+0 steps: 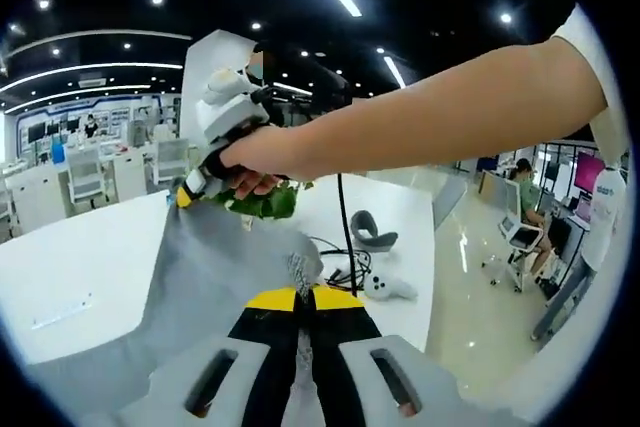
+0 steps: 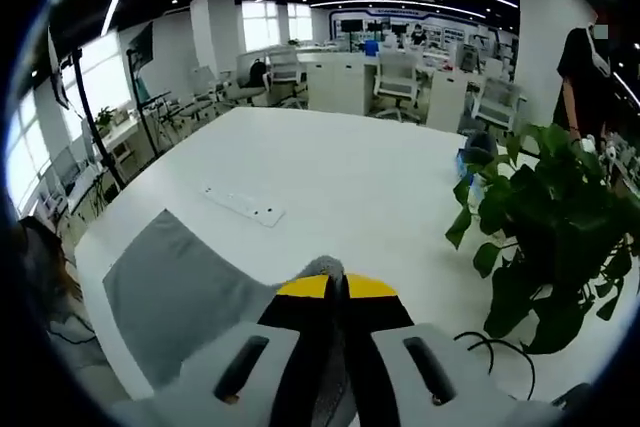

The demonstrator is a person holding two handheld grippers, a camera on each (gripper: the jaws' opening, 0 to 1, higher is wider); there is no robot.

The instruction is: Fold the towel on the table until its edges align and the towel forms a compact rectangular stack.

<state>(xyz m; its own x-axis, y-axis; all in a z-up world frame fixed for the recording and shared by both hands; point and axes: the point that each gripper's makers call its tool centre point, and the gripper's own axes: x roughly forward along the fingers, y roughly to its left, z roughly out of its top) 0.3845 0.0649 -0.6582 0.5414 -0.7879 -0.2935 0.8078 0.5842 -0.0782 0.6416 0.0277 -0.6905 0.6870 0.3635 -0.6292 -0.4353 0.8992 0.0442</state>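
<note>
The grey towel (image 1: 215, 257) hangs stretched above the white table (image 1: 90, 257) between both grippers. My left gripper (image 1: 305, 299), with yellow-tipped jaws, is shut on one towel corner. In the left gripper view the right gripper (image 1: 192, 192) is held by a person's hand at the towel's far end, pinching it. In the right gripper view my right gripper (image 2: 337, 287) is shut on a fold of towel that bunches just past its jaws. The rest of the towel (image 2: 170, 297) drapes down to the left over the table (image 2: 330, 167).
A potted green plant (image 2: 545, 237) stands on the table to the right of the right gripper. A white power strip (image 2: 240, 205) lies mid-table. Black cables (image 1: 345, 267), a grey headset (image 1: 368, 230) and a white controller (image 1: 388, 288) lie near the table's edge. Office desks and chairs stand beyond.
</note>
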